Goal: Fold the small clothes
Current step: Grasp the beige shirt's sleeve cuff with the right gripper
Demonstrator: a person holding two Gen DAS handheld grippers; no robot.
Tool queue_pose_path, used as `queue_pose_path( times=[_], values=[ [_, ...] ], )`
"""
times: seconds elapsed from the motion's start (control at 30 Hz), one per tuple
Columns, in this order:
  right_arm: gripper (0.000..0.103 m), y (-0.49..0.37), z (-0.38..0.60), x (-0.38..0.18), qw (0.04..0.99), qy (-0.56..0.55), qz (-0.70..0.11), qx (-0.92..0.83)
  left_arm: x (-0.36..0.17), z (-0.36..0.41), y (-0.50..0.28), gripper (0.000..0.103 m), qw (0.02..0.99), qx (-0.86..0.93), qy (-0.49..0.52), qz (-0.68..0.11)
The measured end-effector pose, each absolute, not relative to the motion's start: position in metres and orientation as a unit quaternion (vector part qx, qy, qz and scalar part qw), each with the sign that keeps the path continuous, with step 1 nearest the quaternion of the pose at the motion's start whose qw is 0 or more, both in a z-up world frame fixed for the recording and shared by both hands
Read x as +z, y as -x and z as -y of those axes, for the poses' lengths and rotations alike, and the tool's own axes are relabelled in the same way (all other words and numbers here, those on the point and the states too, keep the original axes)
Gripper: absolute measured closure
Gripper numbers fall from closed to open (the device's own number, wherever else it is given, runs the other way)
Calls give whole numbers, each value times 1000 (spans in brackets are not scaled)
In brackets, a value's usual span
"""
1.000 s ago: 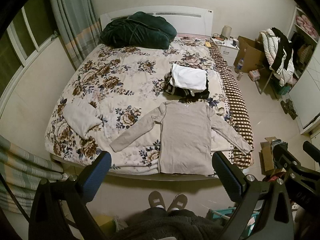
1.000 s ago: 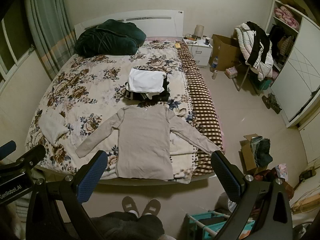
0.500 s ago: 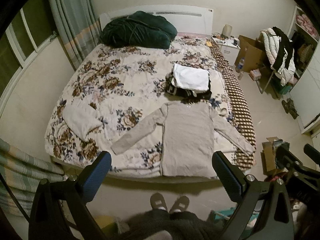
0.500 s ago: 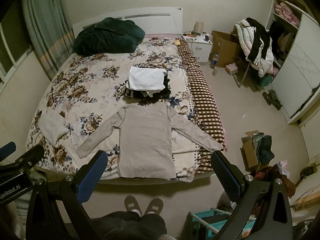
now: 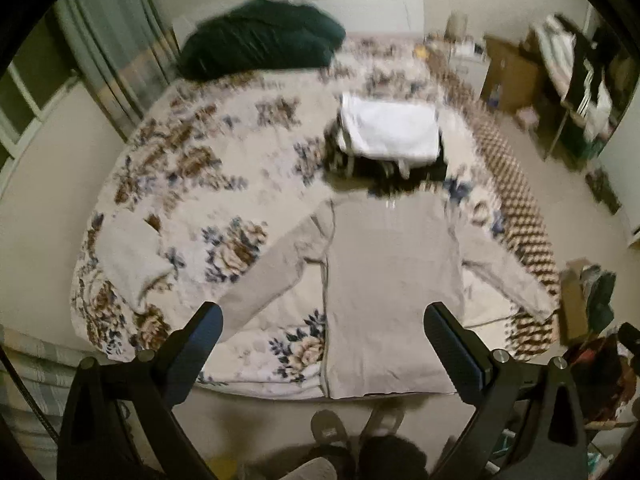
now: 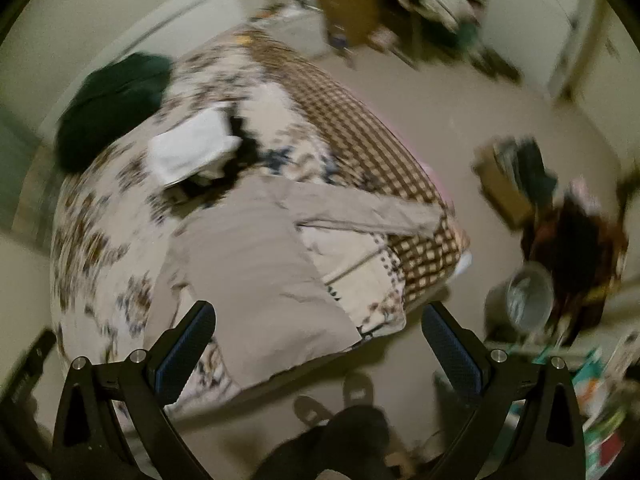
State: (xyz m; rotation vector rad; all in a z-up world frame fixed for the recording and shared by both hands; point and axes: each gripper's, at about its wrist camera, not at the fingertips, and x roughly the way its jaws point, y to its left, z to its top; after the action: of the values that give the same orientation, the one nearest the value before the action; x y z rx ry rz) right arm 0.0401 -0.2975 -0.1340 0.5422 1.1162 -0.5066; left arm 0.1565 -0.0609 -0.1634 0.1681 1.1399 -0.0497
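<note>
Beige top [image 5: 392, 280] flat on bed [image 5: 192, 184]; everything motion-blurred

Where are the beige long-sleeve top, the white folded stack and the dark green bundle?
beige long-sleeve top [image 5: 394, 276], left wrist view, middle of its torso.
white folded stack [image 5: 390, 130], left wrist view, its top layer.
dark green bundle [image 5: 260, 42], left wrist view, its middle.

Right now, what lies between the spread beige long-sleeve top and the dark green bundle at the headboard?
In the left wrist view, a stack of folded clothes, white piece on top, sits on the floral quilt between the beige top and the green bundle.
</note>
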Motion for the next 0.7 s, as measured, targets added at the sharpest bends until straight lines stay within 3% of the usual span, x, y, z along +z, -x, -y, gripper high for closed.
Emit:
queue_pose_path(
  times=[0.43,0.53,0.6,0.7],
  values=[
    [1,-37,537,-439,662,-504,-424,-357,-398,166,-236,0,763,2,-143,-630],
    [14,-32,567,-497,632,-568,-381,-365,-448,187,-247,0,751,7,-158,-640],
    [36,-28,583,-533,611,-608,-354,-363,-475,196,-253,0,744,10,-158,-649],
    [46,-27,597,-580,585,-652,-324,-357,-503,210,-263,0,738,7,-159,-655]
  ],
)
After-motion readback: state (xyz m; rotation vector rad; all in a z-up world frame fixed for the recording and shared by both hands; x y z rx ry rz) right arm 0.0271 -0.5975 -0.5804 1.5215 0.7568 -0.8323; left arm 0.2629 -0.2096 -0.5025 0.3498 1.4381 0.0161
